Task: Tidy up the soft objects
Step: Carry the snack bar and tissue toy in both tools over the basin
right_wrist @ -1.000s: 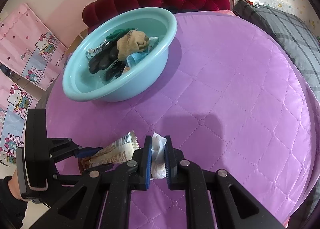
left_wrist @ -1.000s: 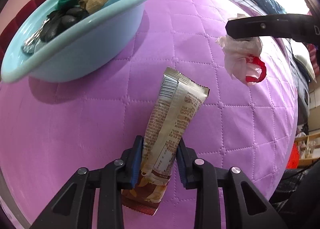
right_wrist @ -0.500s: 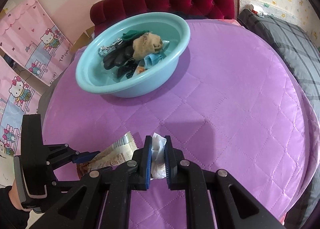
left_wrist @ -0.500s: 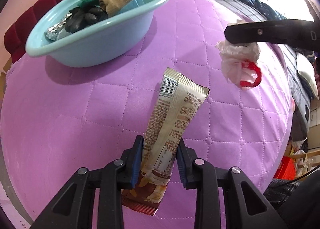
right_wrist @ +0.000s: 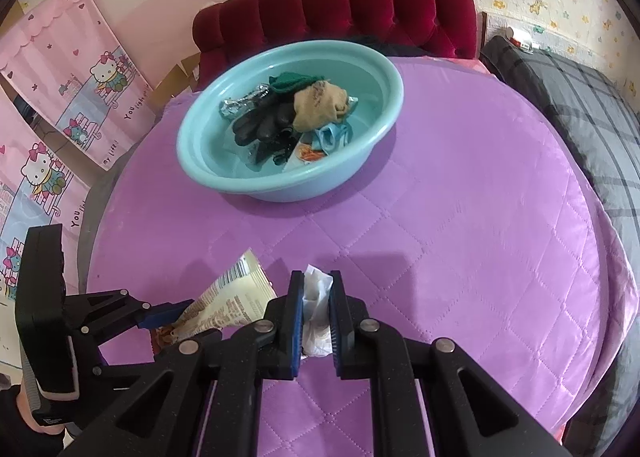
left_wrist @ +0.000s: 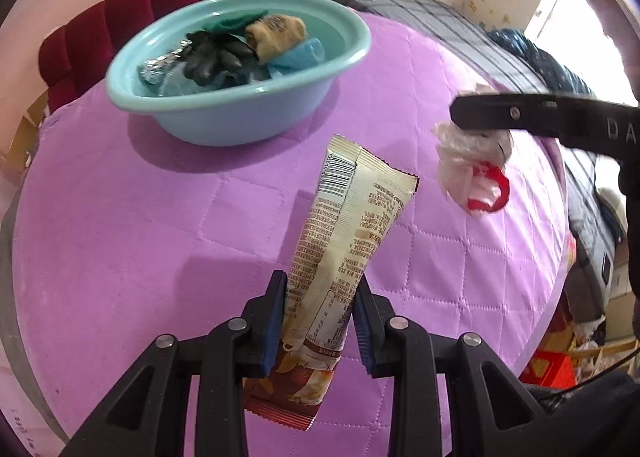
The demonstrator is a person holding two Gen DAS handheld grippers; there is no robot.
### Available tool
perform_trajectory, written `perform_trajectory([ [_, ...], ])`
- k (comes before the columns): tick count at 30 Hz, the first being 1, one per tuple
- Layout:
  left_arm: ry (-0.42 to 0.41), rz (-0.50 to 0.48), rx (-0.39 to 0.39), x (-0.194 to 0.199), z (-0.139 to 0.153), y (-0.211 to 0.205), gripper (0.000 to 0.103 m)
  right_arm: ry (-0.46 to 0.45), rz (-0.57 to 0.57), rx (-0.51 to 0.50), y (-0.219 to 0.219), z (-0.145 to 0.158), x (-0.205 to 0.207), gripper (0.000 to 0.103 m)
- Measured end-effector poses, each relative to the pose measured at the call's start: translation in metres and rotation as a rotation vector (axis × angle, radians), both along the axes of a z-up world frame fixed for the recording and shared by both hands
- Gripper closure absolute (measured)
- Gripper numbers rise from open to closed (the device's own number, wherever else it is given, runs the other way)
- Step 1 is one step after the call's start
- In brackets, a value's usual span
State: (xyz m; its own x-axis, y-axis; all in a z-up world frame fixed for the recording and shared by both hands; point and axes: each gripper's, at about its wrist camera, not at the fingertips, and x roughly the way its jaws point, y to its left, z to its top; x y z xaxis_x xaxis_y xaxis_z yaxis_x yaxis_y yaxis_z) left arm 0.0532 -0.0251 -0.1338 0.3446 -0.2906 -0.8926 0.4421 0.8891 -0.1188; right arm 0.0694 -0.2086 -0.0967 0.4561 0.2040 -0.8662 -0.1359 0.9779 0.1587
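Observation:
My left gripper (left_wrist: 320, 289) is shut on a long cream and brown snack packet (left_wrist: 344, 233), held up off the purple quilted table (left_wrist: 160, 237). The packet (right_wrist: 228, 305) and the left gripper (right_wrist: 168, 311) also show at the lower left of the right wrist view. My right gripper (right_wrist: 316, 289) is shut on a crumpled white plastic bag (right_wrist: 316, 309); in the left wrist view the bag (left_wrist: 468, 165) hangs with a red handle loop. A light blue basin (right_wrist: 384, 129) stands at the far side, holding black gloves (right_wrist: 264, 121), a tan sock (right_wrist: 320, 101) and other soft items.
A dark red tufted headboard (right_wrist: 360, 5) rises behind the basin (left_wrist: 224, 125). A grey checked blanket (right_wrist: 568, 97) lies along the table's right edge. Pink cartoon posters (right_wrist: 60, 105) hang on the left wall. Purple quilt stretches between the grippers and the basin.
Both grippers have risen with their loads still clamped. The basin now sits farther off and more of its inside shows. The left gripper rolled somewhat.

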Motion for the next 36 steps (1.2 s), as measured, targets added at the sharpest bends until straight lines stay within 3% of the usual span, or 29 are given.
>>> perform_trajectory([
  [14, -0.072, 0.111, -0.075, 0.011, 0.043, 0.022, 0.069, -0.048, 0.035, -0.016, 0.012, 0.027, 0.016, 0.092],
  [36, -0.124, 0.216, -0.059, 0.084, 0.071, 0.028, 0.069, -0.103, 0.052, 0.0, 0.017, 0.059, 0.088, 0.092],
])
